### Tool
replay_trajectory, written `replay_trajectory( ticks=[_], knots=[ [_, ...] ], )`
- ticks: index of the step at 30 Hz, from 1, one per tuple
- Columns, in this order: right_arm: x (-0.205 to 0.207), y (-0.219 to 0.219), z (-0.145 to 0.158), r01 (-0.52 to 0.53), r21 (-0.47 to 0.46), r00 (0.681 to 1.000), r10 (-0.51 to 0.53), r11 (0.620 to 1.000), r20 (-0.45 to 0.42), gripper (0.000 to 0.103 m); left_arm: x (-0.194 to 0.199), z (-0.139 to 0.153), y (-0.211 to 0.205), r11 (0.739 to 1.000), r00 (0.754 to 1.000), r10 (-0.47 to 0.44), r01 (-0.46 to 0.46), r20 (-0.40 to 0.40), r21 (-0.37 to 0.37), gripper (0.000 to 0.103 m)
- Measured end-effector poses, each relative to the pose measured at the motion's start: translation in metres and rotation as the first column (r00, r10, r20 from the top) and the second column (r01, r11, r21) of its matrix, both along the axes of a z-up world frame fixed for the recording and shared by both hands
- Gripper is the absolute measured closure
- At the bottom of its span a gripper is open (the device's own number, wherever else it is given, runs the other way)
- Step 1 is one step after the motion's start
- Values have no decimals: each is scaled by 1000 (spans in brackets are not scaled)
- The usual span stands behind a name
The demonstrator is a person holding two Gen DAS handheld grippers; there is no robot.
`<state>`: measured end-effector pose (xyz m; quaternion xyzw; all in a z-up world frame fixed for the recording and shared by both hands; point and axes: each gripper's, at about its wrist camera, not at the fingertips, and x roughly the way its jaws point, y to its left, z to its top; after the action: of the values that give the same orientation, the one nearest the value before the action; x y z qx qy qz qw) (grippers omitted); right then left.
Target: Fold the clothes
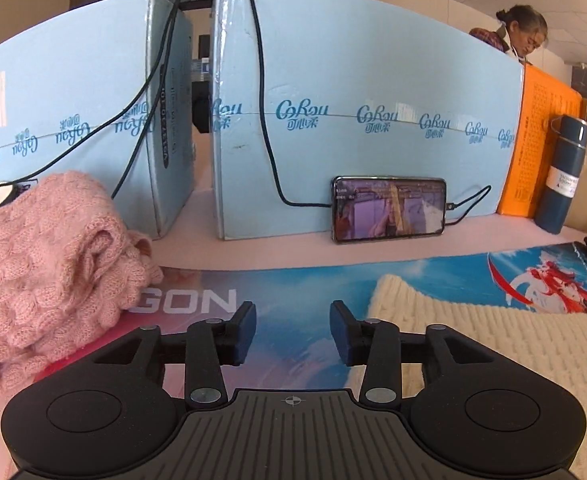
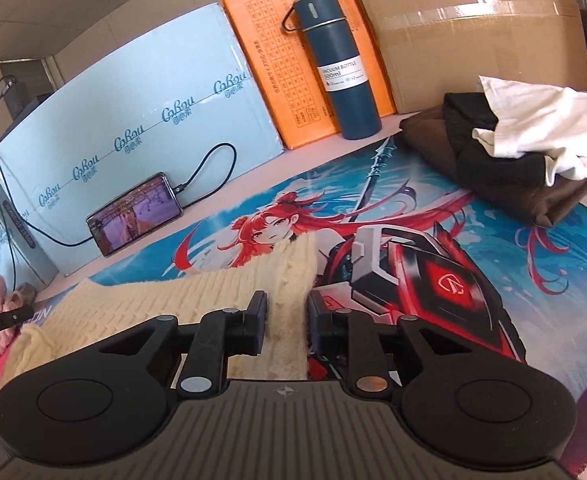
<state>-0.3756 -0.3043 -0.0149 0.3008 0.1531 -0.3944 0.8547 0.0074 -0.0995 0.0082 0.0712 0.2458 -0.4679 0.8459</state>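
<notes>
Item 1. Cream knitted sweater point(image 2: 213, 292): laid flat on the printed mat point(image 2: 433, 240) in the near middle of the worktop point(image 1: 293, 252), evidently spread out so that a fold can be made. A raised strip of it is stood up between the pads of the right claw point(image 2: 287, 322). The same garment is seen at the near right of the left wrist view point(image 1: 453, 328).

Item 2. Right claw: narrowed to a small gap, with the cream knit filling that gap. The pads are judged to be pressing on the fabric, as the strip is held lifted above the mat. The hold is taken at an edge, presumably so the fabric can be carried over.

Item 3. Left claw point(image 1: 293, 332): held about half open over bare mat, nothing between its pads. It is placed just left of the cream sweater and right of the pink knit, free for a next grasp.

Item 4. Pink knitted garment point(image 1: 53, 272): bundled at the near left, set aside from the working area.

Item 5. Dark and white clothes point(image 2: 513, 140): heaped at the far right, apparently awaiting their turn.

Item 6. Blue cartons point(image 1: 373, 100): stood along the far edge as a backdrop; a phone point(image 1: 389, 208) is propped against one on its cable.

Item 7. Blue flask point(image 2: 341, 68): stood upright at the far right, against an orange box point(image 2: 277, 80), clear of the folding area.
</notes>
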Motion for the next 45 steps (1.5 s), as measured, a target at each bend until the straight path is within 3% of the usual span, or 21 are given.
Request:
replay_trajectory(
  ticks=[1,3,4,8,10,11,12,13,14,17,21,23,26,27,28,30,32,35,38,42,45],
  knots=[
    [-5,0,0,10,4,1000,-10,1000,15,64,-4,4,8,999,1000,-17,16,-26,-32,30],
    [-13,3,2,26,-8,998,-26,1000,50,59,-19,6,24,994,993,-81,75,-80,-78,11],
    [-15,6,4,23,-13,998,-22,1000,67,54,-25,5,27,991,989,-113,105,-100,-84,7],
    [-15,17,10,-80,-20,986,82,997,142,41,-58,-9,23,975,967,-222,223,-124,-5,7],
    [-6,23,14,-171,-10,971,170,985,168,37,-72,-16,18,970,970,-237,240,-59,41,7],
    [-2,26,13,-207,-5,964,205,978,168,37,-79,-19,15,967,969,-245,246,-22,64,9],
    [3,31,13,-235,-3,960,233,972,153,37,-85,-21,13,965,968,-250,248,14,78,34],
    [7,36,13,-245,-5,961,243,970,131,37,-88,-21,12,963,965,-260,257,26,80,80],
    [9,40,11,-244,-13,964,244,970,103,38,-91,-21,11,960,962,-272,269,28,77,85],
    [9,46,6,-220,-27,973,221,975,59,55,-104,-14,12,955,951,-297,295,82,31,86],
    [7,43,-2,-184,-12,982,184,983,28,71,-101,-19,-5,961,962,-269,266,51,71,84],
    [9,46,-4,-190,-34,982,190,981,-6,78,-100,-24,-8,963,964,-258,253,58,91,80],
    [9,49,-5,-189,-56,982,187,980,-28,79,-103,-24,-4,968,966,-246,240,83,80,68],
    [8,49,-4,-187,-59,982,186,981,-27,78,-103,-22,-1,970,968,-237,232,87,66,51],
    [3,49,-2,-186,-59,983,186,981,-6,68,-103,-20,3,973,970,-228,224,89,49,29],
    [-6,50,3,-183,-58,982,185,981,38,48,-103,-16,11,978,973,-210,210,91,12,13],
    [-15,51,8,-179,-57,980,183,982,77,43,-103,-10,20,981,978,-189,192,88,-20,12],
    [-28,53,14,-134,-61,989,137,989,53,38,-103,-7,37,989,990,-133,136,47,-66,8],
    [-41,49,10,-107,6,993,106,994,55,34,-102,-10,53,989,995,-96,95,-4,-114,4],
    [-49,44,0,-100,107,994,96,989,42,30,-97,-13,59,995,998,-57,55,-20,-88,4],
    [-43,48,-2,-146,115,989,142,983,47,27,-92,-16,60,996,999,-37,35,-30,-76,4]
  ],
)
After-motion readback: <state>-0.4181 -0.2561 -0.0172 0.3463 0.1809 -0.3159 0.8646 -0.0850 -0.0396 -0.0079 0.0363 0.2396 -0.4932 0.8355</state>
